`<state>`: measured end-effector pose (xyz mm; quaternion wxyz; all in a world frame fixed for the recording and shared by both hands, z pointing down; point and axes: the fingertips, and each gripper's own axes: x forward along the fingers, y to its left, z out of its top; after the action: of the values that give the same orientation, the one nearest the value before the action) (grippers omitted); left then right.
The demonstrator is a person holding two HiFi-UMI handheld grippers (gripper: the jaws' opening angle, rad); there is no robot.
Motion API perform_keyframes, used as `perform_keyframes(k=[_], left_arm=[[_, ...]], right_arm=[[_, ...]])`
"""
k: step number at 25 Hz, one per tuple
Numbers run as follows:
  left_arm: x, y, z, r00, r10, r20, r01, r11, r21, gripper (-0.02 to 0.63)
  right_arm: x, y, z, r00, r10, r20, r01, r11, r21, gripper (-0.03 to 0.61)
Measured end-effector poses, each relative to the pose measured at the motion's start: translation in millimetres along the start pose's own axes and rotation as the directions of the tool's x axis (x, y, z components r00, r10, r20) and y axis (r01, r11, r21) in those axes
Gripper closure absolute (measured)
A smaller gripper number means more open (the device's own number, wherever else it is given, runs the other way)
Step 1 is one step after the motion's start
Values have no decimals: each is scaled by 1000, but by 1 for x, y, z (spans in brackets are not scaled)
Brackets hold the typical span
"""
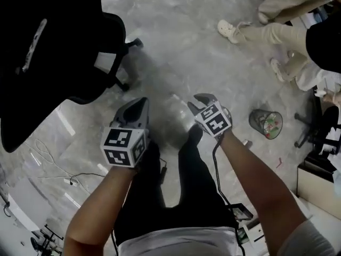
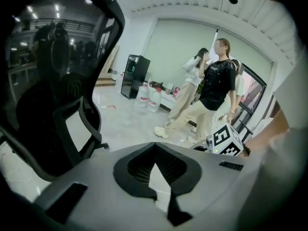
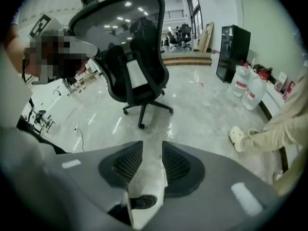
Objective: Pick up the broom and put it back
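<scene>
Over the grey floor (image 1: 176,47), our left gripper (image 1: 137,104) has its fingers pressed together at the tips and our right gripper (image 1: 201,101) has them spread, both empty. No view shows the broom. Hunting for it, we could snag the cable (image 1: 70,181) at eight o'clock or bump the chair (image 1: 64,63) at ten o'clock.

Black office chair (image 1: 64,47), pale grey marbled floor (image 1: 176,41), black-and-white patterned cube (image 1: 123,147) on left gripper (image 1: 139,102).
</scene>
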<state>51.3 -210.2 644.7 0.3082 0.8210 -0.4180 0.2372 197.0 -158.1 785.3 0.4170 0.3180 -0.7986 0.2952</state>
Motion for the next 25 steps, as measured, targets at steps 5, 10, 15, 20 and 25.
perform_keyframes(k=[5, 10, 15, 20, 25], left_arm=[[79, 34, -85, 998, -36, -44, 37, 999, 23, 609], [161, 77, -192, 993, -72, -89, 65, 995, -79, 609], [238, 110, -307, 986, -77, -147, 48, 980, -192, 609], [294, 131, -379, 982, -102, -161, 68, 976, -204, 609], [318, 139, -411, 979, -147, -143, 116, 971, -210, 609]], right_arm=[[123, -23, -88, 990, 22, -142, -26, 999, -25, 469], [249, -37, -170, 974, 40, -224, -41, 999, 0, 462], [357, -54, -245, 951, 54, -304, -61, 998, -13, 457], [441, -74, -290, 939, 27, -343, -54, 996, -69, 457], [496, -89, -330, 920, -14, -393, -31, 994, -107, 457]])
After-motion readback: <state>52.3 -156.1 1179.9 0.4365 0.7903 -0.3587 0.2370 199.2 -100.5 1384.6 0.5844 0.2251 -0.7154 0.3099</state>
